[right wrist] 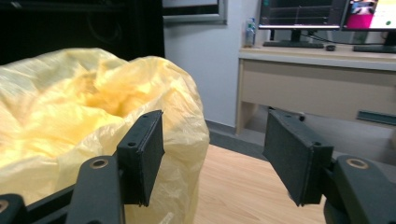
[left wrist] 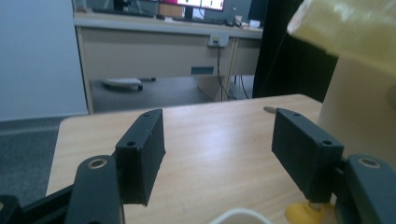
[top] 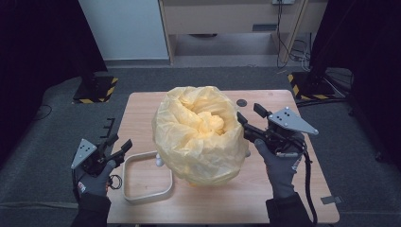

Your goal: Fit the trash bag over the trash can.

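The yellow bag [top: 198, 135] stood mid-table [top: 283, 198], draped over a bin. The right gripper [top: 249, 118] sat just beside its rim, jaws spread, holding nothing. The left gripper [top: 118, 144] hung well apart, jaws spread and empty.

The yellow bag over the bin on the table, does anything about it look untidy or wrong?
Yes. The yellow bag is loosely crumpled, billowing over the bin with its middle bunched inside. A white ring frame lies separately on the table, left of it.
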`<state>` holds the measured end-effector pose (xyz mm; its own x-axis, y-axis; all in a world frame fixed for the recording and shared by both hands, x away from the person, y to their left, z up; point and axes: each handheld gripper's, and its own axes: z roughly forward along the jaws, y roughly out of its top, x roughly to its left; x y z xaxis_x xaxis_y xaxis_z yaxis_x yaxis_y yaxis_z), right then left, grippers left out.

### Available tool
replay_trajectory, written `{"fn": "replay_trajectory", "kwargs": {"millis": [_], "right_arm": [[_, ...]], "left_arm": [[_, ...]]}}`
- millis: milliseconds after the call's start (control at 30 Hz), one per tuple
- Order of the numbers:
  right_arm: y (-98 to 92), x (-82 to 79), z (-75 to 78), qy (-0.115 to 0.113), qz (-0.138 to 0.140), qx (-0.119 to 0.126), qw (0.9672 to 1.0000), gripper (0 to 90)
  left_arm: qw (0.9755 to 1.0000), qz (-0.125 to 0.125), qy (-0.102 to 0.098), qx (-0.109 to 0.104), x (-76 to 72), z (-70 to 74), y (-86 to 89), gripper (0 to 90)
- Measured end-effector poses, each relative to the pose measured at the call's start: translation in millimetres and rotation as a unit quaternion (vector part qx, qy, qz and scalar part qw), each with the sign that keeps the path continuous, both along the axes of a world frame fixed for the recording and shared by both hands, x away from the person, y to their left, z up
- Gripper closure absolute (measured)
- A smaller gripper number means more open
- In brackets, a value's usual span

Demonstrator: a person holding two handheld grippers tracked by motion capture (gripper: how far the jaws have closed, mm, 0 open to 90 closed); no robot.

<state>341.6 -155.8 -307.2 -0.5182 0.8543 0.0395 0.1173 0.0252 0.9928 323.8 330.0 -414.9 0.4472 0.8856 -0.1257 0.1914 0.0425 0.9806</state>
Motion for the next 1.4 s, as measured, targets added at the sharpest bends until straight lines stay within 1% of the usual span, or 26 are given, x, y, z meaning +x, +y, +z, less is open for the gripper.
{"fn": "replay_trajectory", "kwargs": {"millis": [33, 67, 100, 167, 200, 267, 300, 333, 367, 433, 533, 633, 733, 833, 900, 1000, 1100, 1133, 1200, 1267, 1333, 1400], "right_arm": [[-1.1, -0.8, 0.7, -0.002, 0.004, 0.008, 1.0, 37.6], [-3.2, -2.1, 2.3, -0.002, 0.009, 0.021, 0.9997, 37.7], [-6.7, -4.1, 5.0, -0.006, 0.01, 0.035, 0.9993, 37.7], [-13.1, -8.2, 9.4, -0.016, 0.005, 0.05, 0.9986, 37.7], [-16.6, -10.2, 11.3, -0.02, 0.002, 0.054, 0.9983, 37.7], [-23.4, -13.2, 13.7, -0.026, -0.006, 0.054, 0.9982, 37.7], [-27.0, -14.0, 13.9, -0.028, -0.008, 0.053, 0.9982, 37.7], [-29.7, -14.4, 13.6, -0.028, -0.01, 0.053, 0.9981, 37.7], [-34.3, -14.7, 12.0, -0.028, -0.015, 0.052, 0.9981, 37.6], [-40.8, -14.0, 7.5, -0.023, -0.02, 0.047, 0.9984, 37.7], [-52.8, -11.8, -3.4, -0.009, -0.029, 0.047, 0.9984, 37.7], [-65.1, -9.9, -15.2, 0.006, -0.04, 0.045, 0.9982, 37.7], [-75.6, -8.6, -24.9, 0.016, -0.053, 0.037, 0.9978, 37.7], [-84.6, -8.4, -34.6, 0.027, -0.057, 0.034, 0.9974, 37.7], [-89.2, -8.6, -40.7, 0.033, -0.06, 0.03, 0.9972, 37.7], [-98.0, -8.4, -53.1, 0.043, -0.066, 0.018, 0.9967, 37.7], [-104.7, -8.2, -64.7, 0.053, -0.069, 0.019, 0.996, 37.6], [-106.7, -8.3, -68.4, 0.056, -0.071, 0.019, 0.9957, 37.6], [-109.5, -8.3, -74.7, 0.06, -0.073, 0.019, 0.9953, 37.6], [-112.5, -7.4, -81.2, 0.068, -0.076, 0.015, 0.9947, 37.6], [-114.2, -7.0, -85.3, 0.075, -0.078, 0.016, 0.994, 37.6], [-115.0, -6.6, -88.4, 0.077, -0.078, 0.014, 0.9939, 37.7]], "left_arm": [[1.0, 0.0, -0.006, -0.004, 0.9, 4.2, -1.1, 33.9], [0.9999, -0.001, -0.015, -0.008, 1.9, 9.9, -2.1, 33.9], [0.9997, -0.002, -0.021, -0.012, 2.7, 14.8, -3.0, 33.9], [0.9991, -0.003, -0.037, -0.02, 3.7, 25.2, -5.2, 33.9], [0.9989, -0.005, -0.042, -0.022, 3.9, 29.2, -6.0, 33.9], [0.9977, -0.011, -0.06, -0.029, 4.5, 41.6, -8.9, 33.9], [0.9972, -0.013, -0.066, -0.031, 4.6, 45.7, -9.9, 34.0], [0.9963, -0.018, -0.077, -0.034, 4.9, 52.6, -11.7, 34.1], [0.9958, -0.02, -0.082, -0.035, 4.9, 56.6, -12.9, 34.1], [0.9943, -0.024, -0.097, -0.037, 5.3, 67.9, -16.5, 34.2], [0.9932, -0.022, -0.111, -0.028, 6.4, 80.4, -21.4, 34.1], [0.9924, -0.021, -0.119, -0.026, 7.5, 89.4, -26.2, 34.1], [0.9915, -0.018, -0.125, -0.03, 7.9, 96.2, -32.1, 34.1], [0.991, -0.018, -0.129, -0.028, 8.7, 102.5, -38.6, 34.2], [0.9909, -0.023, -0.129, -0.03, 9.6, 106.5, -43.0, 34.2], [0.9892, -0.032, -0.138, -0.036, 11.6, 113.1, -49.2, 34.1], [0.9883, -0.039, -0.143, -0.036, 13.2, 119.6, -55.5, 34.1], [0.9849, -0.051, -0.162, -0.032, 16.7, 122.5, -57.1, 34.1], [0.9841, -0.057, -0.165, -0.033, 17.5, 125.3, -60.9, 34.1], [0.983, -0.066, -0.168, -0.035, 18.1, 128.0, -66.4, 34.1], [0.982, -0.075, -0.169, -0.039, 18.8, 129.5, -71.6, 34.1], [0.9813, -0.084, -0.168, -0.043, 19.6, 130.3, -76.6, 34.1]]}}
